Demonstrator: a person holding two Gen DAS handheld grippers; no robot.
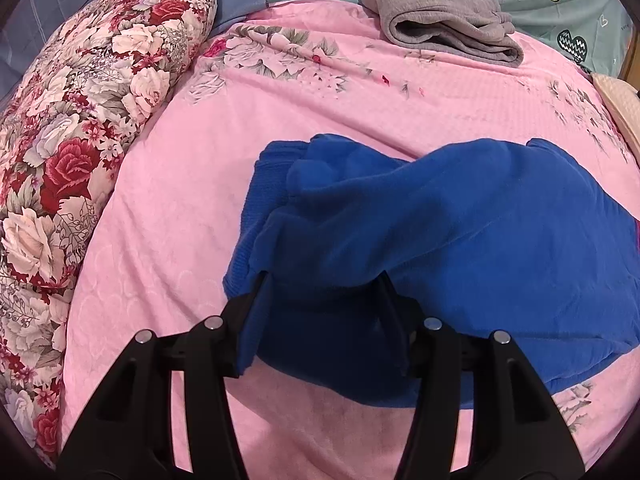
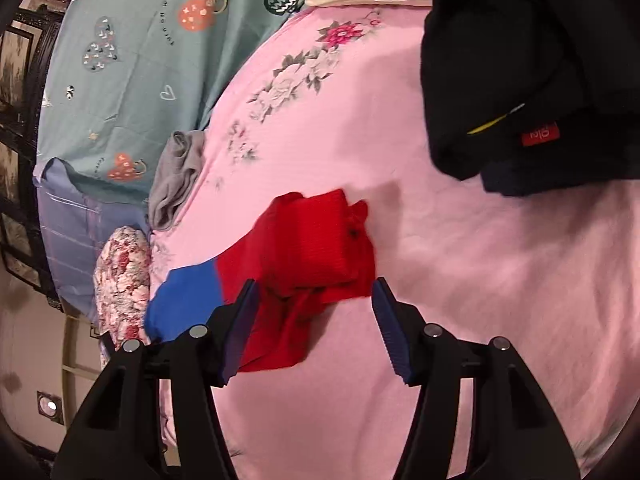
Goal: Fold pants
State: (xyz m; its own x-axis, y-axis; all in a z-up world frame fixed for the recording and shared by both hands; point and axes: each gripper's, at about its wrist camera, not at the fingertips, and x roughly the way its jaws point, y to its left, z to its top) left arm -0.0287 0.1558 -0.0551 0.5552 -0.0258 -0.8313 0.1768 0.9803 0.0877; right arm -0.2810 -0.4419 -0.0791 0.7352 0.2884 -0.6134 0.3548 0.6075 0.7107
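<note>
Left wrist view: left gripper (image 1: 324,280) spread wide, fingers draped by blue cloth of the pants (image 1: 440,232), bunched on the pink bedspread (image 1: 168,240); whether anything is pinched, cannot tell. Floral quilt roll (image 1: 80,140) at left, folded grey garment (image 1: 444,24) far behind. Right wrist view: right gripper (image 2: 314,286) spread open over the red part of the pants (image 2: 316,240), nothing clamped. Dark clothes (image 2: 532,72) upper right.

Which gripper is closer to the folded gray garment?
Hard to call. The gray garment lies far across the bed from both the left gripper and the right gripper.
</note>
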